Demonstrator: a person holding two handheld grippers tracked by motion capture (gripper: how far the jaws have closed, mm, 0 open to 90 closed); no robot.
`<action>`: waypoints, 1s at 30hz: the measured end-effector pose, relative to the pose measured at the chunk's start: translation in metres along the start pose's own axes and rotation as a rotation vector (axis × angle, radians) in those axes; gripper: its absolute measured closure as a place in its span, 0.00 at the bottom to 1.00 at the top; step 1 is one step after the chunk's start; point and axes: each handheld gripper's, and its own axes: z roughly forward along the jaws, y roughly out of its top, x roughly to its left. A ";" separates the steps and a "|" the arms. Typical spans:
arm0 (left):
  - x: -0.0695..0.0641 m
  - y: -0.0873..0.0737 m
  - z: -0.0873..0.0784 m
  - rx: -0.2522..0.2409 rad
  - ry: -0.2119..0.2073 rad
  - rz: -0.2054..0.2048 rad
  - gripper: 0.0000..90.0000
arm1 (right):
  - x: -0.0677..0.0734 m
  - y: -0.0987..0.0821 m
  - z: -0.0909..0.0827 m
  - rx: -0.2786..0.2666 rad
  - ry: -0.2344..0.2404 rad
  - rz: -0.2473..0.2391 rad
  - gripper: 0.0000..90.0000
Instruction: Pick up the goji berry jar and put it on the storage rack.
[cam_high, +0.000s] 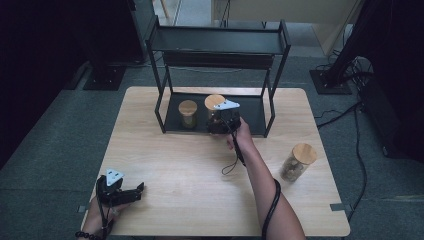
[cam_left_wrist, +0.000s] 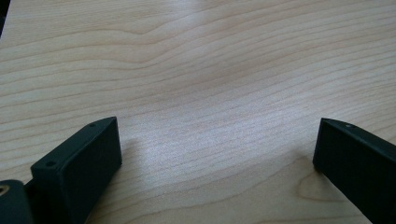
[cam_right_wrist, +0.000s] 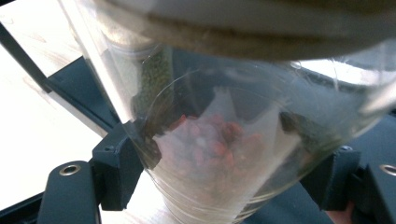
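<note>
A: Right gripper (cam_right_wrist: 224, 186), jaws?

B: Clamped on the glass jar (cam_right_wrist: 219, 154), one pad on each side of the wall. Red bits inside, cork lid above. Grip sits low on the body, probably to keep the lid clear.

A: Where is the jar?

B: Over the rack's bottom shelf (cam_high: 252, 112), mid-shelf, just beside a second cork-lidded jar (cam_high: 188, 113) on its left. Looks like shelving work.

A: Left gripper (cam_high: 120, 192)?

B: Jaws spread wide, nothing between, parked near the table's (cam_high: 200, 165) front left corner, out of the way.

A: Anything else?

B: A third jar (cam_high: 298, 161) stands near the right edge, likely waiting its turn.
</note>
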 end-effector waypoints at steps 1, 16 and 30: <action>0.000 0.000 0.000 0.000 0.000 0.000 0.01 | 0.000 0.001 0.001 -0.001 -0.002 0.003 0.27; 0.000 0.000 0.000 -0.001 0.000 -0.001 0.01 | -0.002 0.013 0.015 0.002 0.000 -0.001 0.27; 0.000 0.000 0.000 0.001 0.000 0.002 0.01 | -0.007 0.014 0.027 0.012 -0.013 0.019 0.27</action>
